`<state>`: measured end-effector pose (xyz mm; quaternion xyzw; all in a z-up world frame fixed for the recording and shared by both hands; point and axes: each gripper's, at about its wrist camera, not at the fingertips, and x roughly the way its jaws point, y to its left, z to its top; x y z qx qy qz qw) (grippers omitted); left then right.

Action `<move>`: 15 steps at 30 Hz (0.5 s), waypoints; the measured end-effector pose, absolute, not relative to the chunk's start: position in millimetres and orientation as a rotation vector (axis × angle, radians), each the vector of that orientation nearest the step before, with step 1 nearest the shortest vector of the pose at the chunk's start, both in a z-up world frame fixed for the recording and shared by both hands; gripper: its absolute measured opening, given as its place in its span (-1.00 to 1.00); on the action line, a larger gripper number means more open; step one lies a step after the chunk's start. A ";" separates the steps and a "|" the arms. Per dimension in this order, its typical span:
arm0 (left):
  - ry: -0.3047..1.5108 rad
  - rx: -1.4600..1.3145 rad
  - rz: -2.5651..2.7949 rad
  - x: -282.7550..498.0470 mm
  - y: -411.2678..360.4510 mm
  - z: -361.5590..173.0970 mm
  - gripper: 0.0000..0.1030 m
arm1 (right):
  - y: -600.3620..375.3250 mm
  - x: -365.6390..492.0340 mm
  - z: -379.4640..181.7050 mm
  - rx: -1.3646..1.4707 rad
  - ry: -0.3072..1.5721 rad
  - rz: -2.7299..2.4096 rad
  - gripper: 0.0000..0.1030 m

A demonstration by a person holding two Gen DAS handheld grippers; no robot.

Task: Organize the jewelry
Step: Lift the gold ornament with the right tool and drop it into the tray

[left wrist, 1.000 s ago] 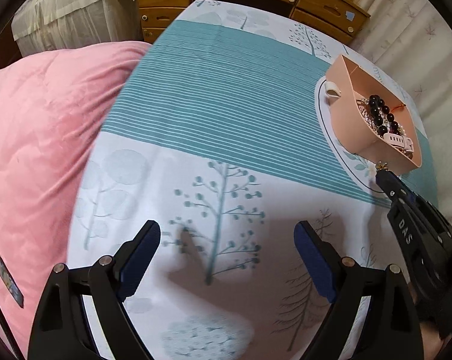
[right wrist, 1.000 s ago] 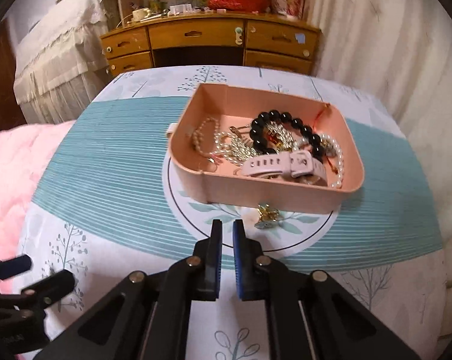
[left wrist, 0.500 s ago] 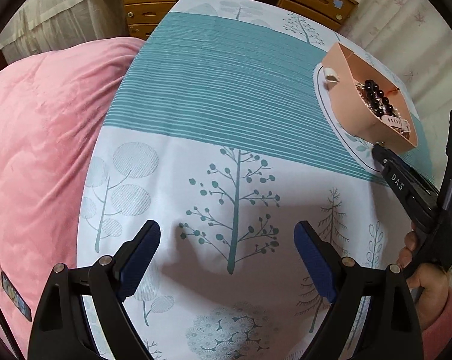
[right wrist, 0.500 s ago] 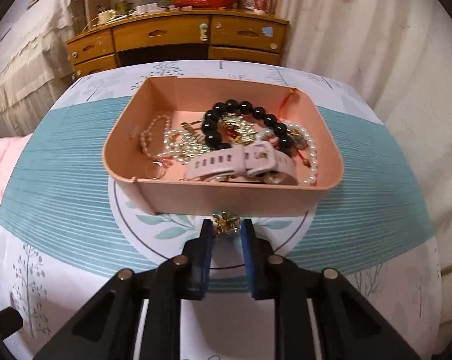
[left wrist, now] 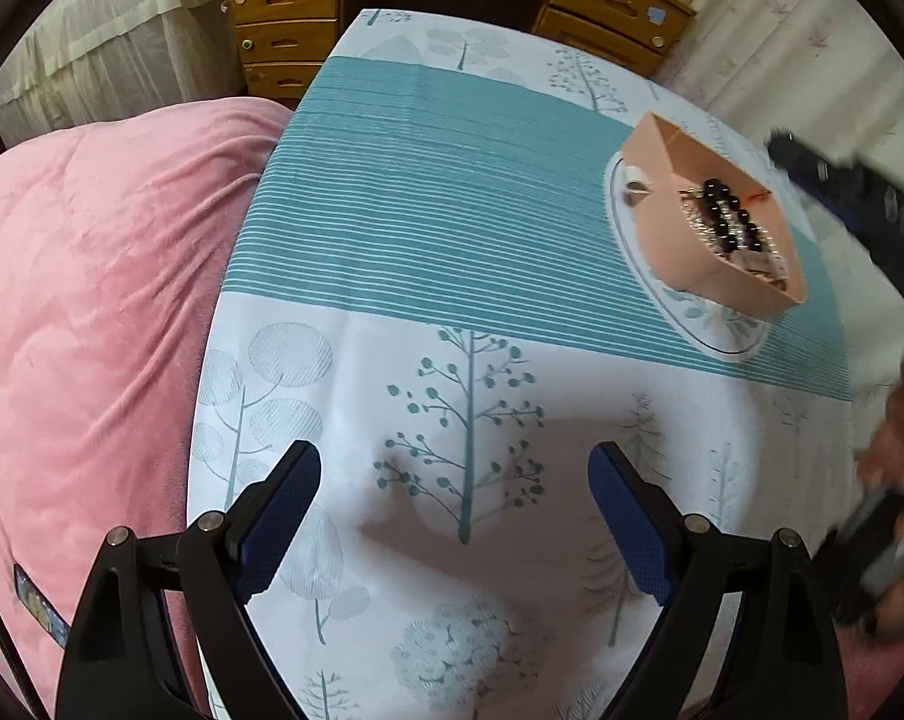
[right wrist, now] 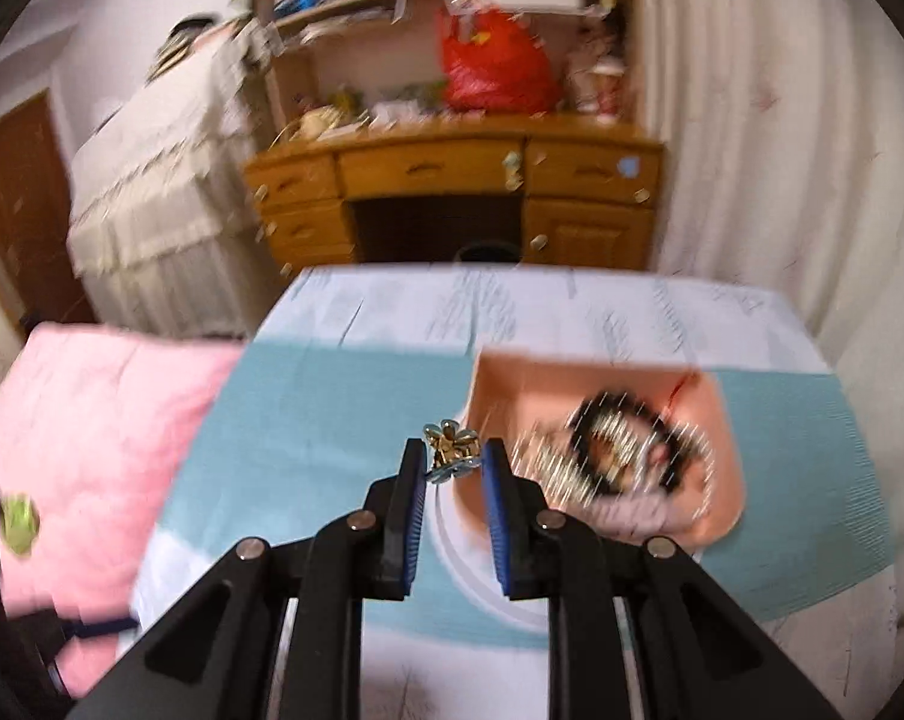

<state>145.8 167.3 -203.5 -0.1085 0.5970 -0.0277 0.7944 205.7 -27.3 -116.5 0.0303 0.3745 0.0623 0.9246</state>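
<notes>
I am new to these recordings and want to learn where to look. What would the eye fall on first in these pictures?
First, the small gold flower ornament pinched between the tips of the right gripper, lifted above the bed. Next, the pink tray full of jewelry, with a black bead bracelet, on the tree-patterned sheet. The left gripper hangs open and empty beside the pink blanket.
</notes>
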 end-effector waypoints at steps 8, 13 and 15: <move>1.290 -0.305 -0.164 133.5 169.9 -146.3 0.81 | -65.4 223.0 -136.8 0.218 1.084 0.066 0.28; 1.253 -0.223 -0.144 117.7 163.1 -113.3 0.87 | -92.4 177.1 -153.9 0.293 1.261 0.018 0.73; 1.238 -0.166 -0.097 110.1 157.8 -106.5 0.87 | -100.5 152.9 -164.3 0.295 1.330 0.000 0.76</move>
